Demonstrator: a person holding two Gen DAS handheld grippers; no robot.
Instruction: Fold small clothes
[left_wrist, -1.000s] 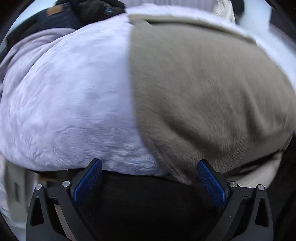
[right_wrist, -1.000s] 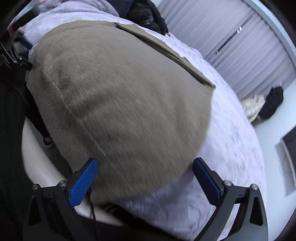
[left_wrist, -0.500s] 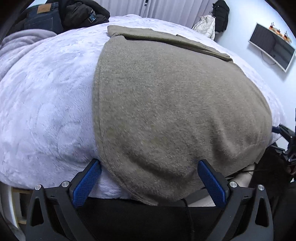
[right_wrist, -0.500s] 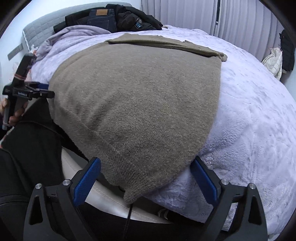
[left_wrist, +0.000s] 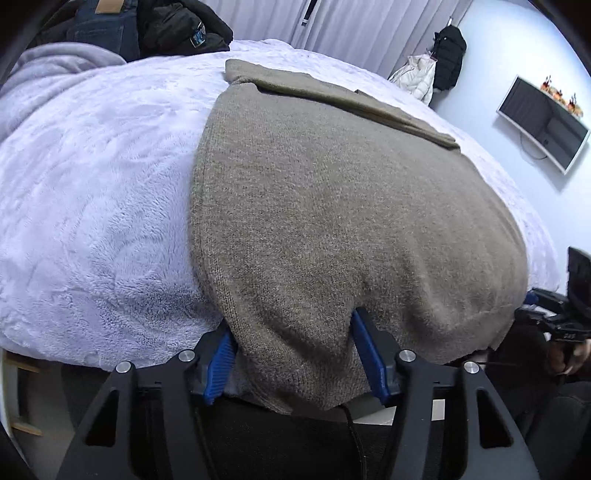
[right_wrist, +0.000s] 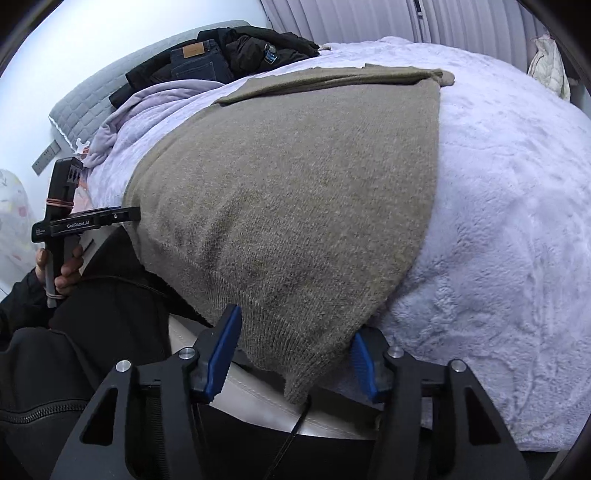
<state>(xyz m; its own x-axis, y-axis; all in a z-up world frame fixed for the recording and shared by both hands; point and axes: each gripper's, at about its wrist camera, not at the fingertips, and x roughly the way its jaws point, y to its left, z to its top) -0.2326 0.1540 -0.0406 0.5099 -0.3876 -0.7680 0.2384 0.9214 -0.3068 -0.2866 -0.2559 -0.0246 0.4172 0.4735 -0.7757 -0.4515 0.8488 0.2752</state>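
A taupe knit sweater (left_wrist: 332, 206) lies flat on a lavender fleece blanket (left_wrist: 92, 206) on the bed, sleeves folded across its far end. Its hem hangs over the near bed edge. My left gripper (left_wrist: 293, 354) has its blue pads around the hem's left corner, jaws partly closed with fabric between them. My right gripper (right_wrist: 293, 354) has its pads around the hem's right corner of the sweater (right_wrist: 295, 206) in the same way. Each gripper shows at the edge of the other's view.
Dark jackets and jeans (right_wrist: 221, 55) are piled at the bed's head. A white bed frame edge (right_wrist: 258, 402) runs below the hem. A wall monitor (left_wrist: 543, 125) and hanging coats (left_wrist: 432, 70) are at the right. The blanket (right_wrist: 509, 221) spreads right of the sweater.
Both grippers moved in onto the hem corners and their jaws narrowed from wide open to closing around the fabric.
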